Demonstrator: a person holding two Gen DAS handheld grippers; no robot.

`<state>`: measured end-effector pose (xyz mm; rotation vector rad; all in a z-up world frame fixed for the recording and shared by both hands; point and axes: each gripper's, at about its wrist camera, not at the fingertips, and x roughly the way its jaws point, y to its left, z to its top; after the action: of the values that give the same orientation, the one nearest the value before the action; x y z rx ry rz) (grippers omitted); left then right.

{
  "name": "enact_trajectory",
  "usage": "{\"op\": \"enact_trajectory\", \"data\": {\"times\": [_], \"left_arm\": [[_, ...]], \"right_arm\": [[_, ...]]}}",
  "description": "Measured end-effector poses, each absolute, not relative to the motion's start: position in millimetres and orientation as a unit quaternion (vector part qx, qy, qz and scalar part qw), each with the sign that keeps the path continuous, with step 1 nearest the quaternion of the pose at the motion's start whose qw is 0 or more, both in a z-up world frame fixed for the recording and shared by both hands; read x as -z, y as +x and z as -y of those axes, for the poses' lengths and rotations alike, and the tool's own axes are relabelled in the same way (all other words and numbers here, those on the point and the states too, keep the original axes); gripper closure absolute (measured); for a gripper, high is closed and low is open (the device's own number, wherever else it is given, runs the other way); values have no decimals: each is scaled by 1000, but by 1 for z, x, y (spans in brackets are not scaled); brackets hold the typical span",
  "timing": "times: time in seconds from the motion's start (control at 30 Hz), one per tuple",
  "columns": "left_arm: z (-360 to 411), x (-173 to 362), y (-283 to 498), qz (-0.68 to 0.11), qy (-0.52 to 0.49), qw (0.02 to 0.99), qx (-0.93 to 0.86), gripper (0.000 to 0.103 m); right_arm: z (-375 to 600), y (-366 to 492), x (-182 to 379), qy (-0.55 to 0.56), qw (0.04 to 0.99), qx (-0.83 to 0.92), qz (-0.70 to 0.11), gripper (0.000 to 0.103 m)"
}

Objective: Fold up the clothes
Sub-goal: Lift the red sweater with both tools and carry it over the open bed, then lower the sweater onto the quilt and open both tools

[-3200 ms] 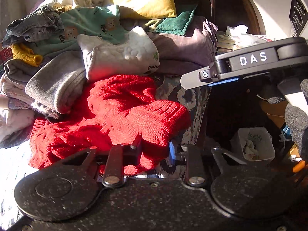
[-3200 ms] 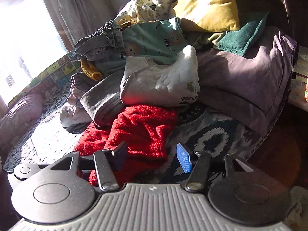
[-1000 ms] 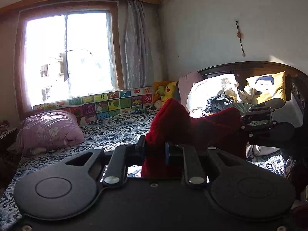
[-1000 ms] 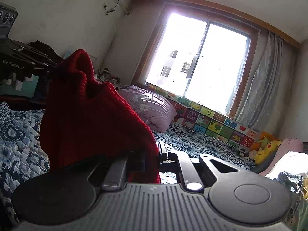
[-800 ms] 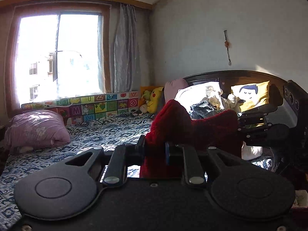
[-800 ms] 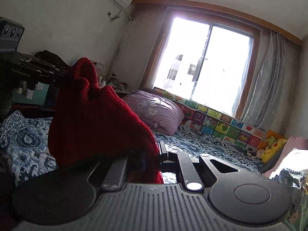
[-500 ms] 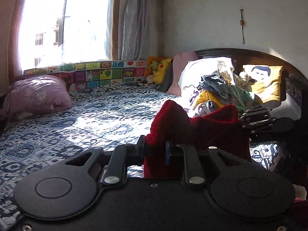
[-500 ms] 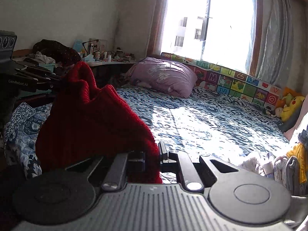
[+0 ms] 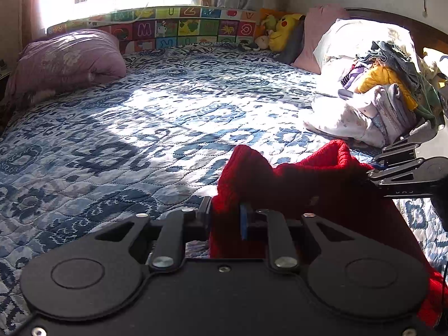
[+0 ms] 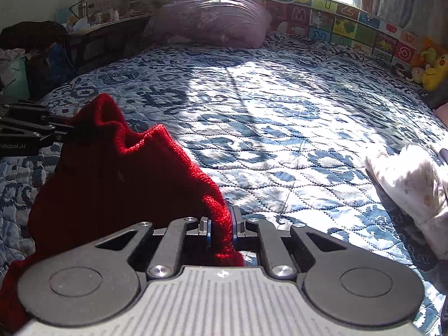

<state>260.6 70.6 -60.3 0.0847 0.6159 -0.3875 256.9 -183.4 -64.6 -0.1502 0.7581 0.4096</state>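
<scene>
A red knitted sweater hangs stretched between both grippers above the blue patterned bedspread. My left gripper is shut on one edge of it. My right gripper is shut on the other edge of the red sweater. In the left wrist view the right gripper shows at the far right, clamped on the knit. In the right wrist view the left gripper shows at the far left, also clamped on it. The sweater's lower part drops out of sight below the tools.
A pile of unfolded clothes lies at the bed's head beside white and pink pillows. A purple pillow and an alphabet foam mat line the window side. Plush toys sit in the corner. A cluttered side table stands beyond the bed.
Both grippers took hold of the red sweater at the clothes pile, carried it over the bed and have tilted down, so the bedspread now fills the views instead of the window.
</scene>
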Motion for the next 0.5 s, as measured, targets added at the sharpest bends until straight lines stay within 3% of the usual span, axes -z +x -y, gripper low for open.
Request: {"op": "enact_trajectory", "data": {"times": [0.07, 0.1, 0.13, 0.3, 0.5], "left_arm": [[-68, 73, 280, -317, 46, 932, 167, 79], [-67, 80, 287, -325, 51, 932, 150, 73], [-67, 86, 291, -333, 55, 932, 132, 61], [-80, 93, 269, -339, 32, 935, 104, 47], [-73, 86, 202, -333, 16, 936, 113, 40]], "right_arm": [[185, 278, 76, -66, 905, -176, -382, 66], [187, 283, 80, -61, 907, -167, -383, 62], [192, 289, 83, -55, 909, -157, -382, 56], [222, 270, 81, -10, 918, -145, -368, 52], [262, 206, 89, 70, 916, -134, -371, 46]]}}
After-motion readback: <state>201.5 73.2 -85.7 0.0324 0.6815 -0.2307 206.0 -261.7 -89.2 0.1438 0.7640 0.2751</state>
